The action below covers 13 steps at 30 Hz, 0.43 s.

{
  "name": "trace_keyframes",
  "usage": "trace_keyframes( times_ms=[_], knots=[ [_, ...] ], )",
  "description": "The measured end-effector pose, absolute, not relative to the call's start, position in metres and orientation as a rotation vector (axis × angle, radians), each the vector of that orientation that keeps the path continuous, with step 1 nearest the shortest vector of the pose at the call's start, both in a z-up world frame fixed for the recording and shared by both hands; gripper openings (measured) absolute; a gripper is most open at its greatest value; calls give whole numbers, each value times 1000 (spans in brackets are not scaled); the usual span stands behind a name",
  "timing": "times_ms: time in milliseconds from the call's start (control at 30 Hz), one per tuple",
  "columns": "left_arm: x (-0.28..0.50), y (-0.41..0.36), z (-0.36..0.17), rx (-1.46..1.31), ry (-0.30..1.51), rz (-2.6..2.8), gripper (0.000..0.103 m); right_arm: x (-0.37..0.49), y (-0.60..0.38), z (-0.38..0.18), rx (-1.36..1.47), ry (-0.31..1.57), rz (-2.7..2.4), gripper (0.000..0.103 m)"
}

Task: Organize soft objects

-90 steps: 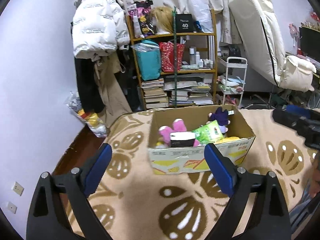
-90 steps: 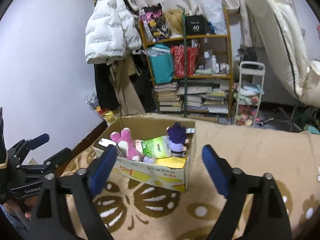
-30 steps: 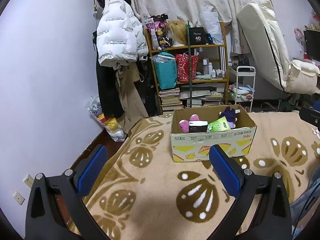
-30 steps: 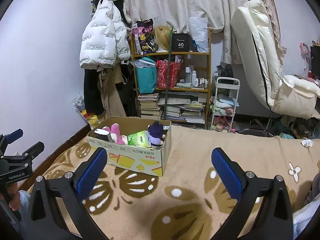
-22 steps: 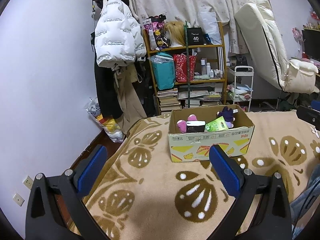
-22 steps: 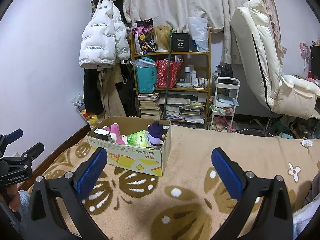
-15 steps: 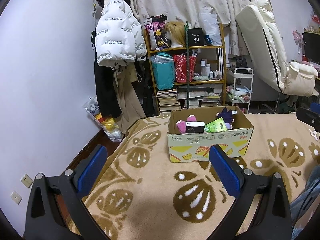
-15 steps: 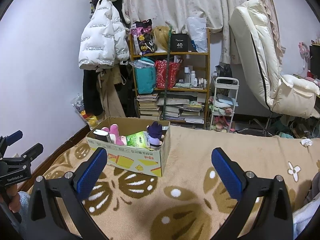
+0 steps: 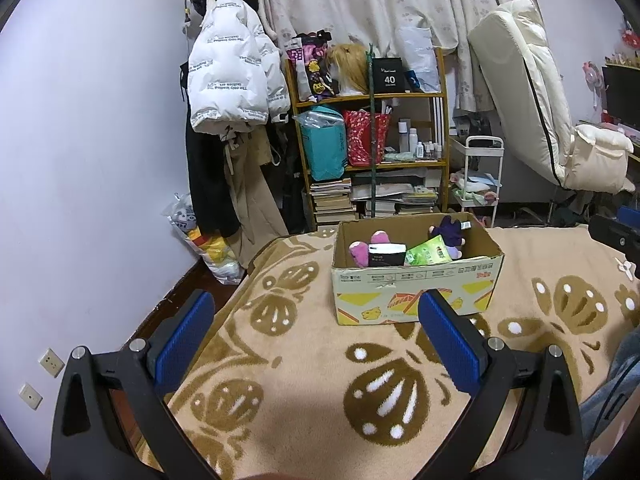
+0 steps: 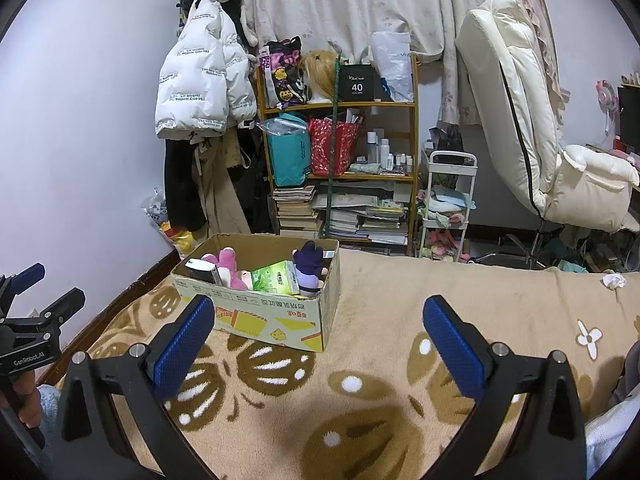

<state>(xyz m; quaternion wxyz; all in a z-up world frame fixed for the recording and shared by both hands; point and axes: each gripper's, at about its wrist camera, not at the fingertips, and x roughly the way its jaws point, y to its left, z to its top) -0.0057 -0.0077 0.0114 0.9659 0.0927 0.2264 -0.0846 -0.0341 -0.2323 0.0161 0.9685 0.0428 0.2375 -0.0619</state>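
Note:
A cardboard box (image 9: 416, 292) stands on the beige patterned blanket (image 9: 312, 364). It holds a pink plush (image 9: 360, 249), a purple plush (image 9: 450, 232), a green tissue pack (image 9: 428, 255) and a black-and-white packet (image 9: 386, 254). The box also shows in the right wrist view (image 10: 276, 320), with the pink plush (image 10: 230, 266), purple plush (image 10: 309, 266) and green pack (image 10: 276, 278). My left gripper (image 9: 316, 320) is open and empty, well short of the box. My right gripper (image 10: 316, 320) is open and empty, to the right of the box.
A shelf (image 9: 372, 152) of bags and books stands beyond the bed, next to hung coats (image 9: 232, 80). A white trolley (image 10: 448, 208) and a cream chair (image 10: 532, 120) stand at the right. A crumpled tissue (image 10: 614, 280) lies on the blanket's far right.
Both grippers have drawn back from the box, which now looks smaller and farther. Both stay open and empty. In the last half second almost nothing moves.

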Motion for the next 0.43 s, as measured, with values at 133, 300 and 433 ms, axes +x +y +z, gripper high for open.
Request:
trace_keyframes(
  times_ms=[133, 300, 433],
  knots=[
    [-7, -9, 12, 191, 452, -165, 101, -33, -233, 16, 88, 480, -125, 103],
    [-7, -10, 12, 195, 445, -161, 101, -34, -233, 16, 87, 480, -125, 103],
    [-8, -13, 13, 204, 440, -164, 101, -34, -233, 16, 88, 481, -126, 103]
  ],
)
